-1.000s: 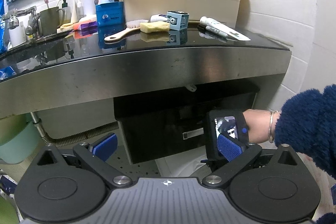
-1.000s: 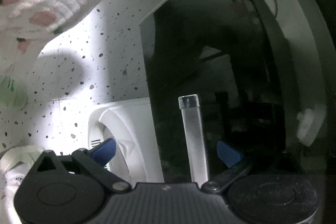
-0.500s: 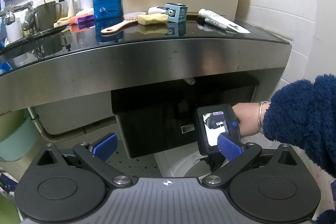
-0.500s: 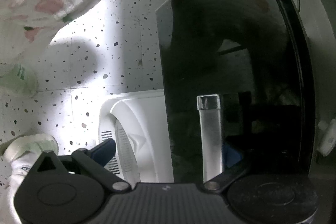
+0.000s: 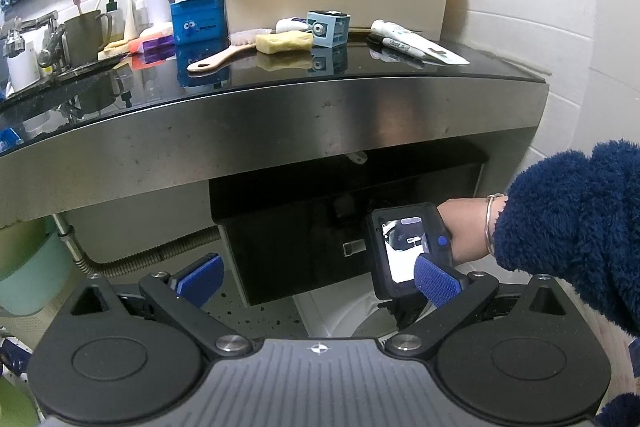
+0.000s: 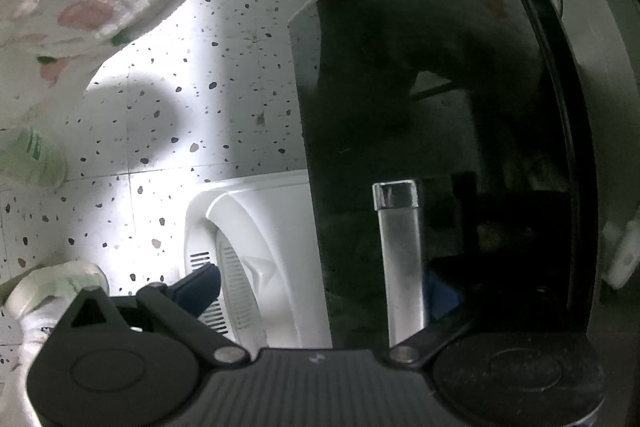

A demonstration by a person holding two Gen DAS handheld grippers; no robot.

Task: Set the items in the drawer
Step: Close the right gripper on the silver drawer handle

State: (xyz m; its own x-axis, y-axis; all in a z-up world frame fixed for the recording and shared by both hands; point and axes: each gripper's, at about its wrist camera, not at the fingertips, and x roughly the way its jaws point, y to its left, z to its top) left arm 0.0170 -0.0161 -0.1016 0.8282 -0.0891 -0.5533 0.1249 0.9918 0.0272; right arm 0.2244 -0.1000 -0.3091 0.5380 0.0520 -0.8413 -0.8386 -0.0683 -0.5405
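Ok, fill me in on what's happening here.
A person is working at a black drawer under a bathroom counter. The right claw is open at the drawer's front, one finger on each side of the clear handle, apparently to pull it. The left claw hangs back, open and empty, facing the counter. The items, among them a sponge, a brush and a tube, lie on the counter; nothing is picked up yet.
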